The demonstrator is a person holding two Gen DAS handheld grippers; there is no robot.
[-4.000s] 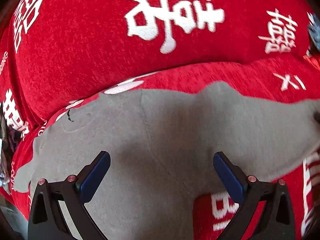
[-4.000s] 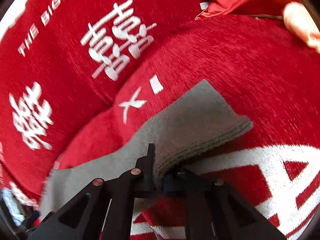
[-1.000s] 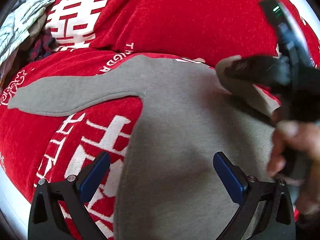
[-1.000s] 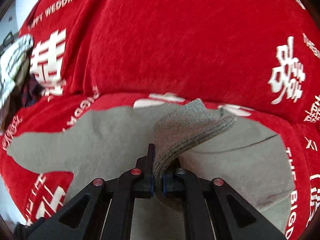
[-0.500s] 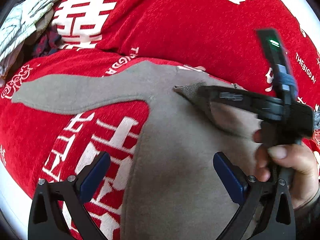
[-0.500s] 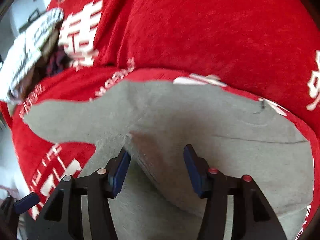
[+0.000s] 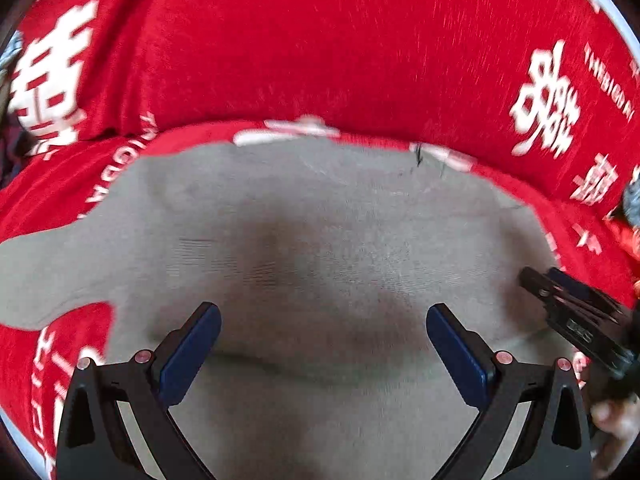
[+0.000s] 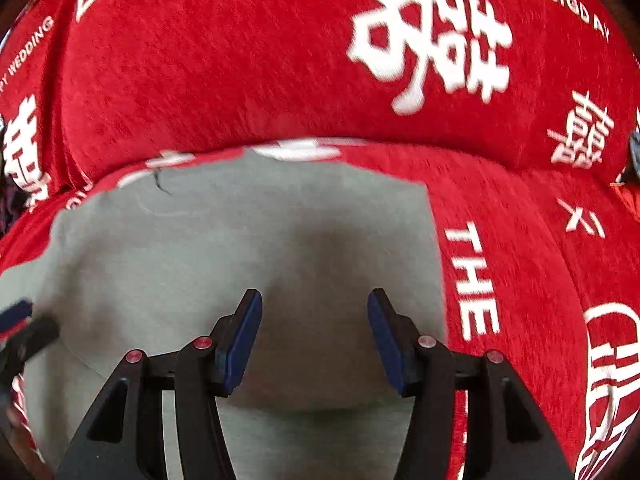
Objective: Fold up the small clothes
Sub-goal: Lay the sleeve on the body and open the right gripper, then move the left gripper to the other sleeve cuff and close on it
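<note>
The grey garment (image 8: 248,248) lies flat on the red printed cover (image 8: 240,60), beneath both my grippers. My right gripper (image 8: 315,334) has jaws part-open, just released and empty; my left gripper (image 7: 323,350) has jaws wide, gripping nothing

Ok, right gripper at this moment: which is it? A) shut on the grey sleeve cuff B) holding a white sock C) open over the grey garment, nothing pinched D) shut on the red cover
C: the right gripper has its jaws apart above the flat grey garment, gripping nothing.
</note>
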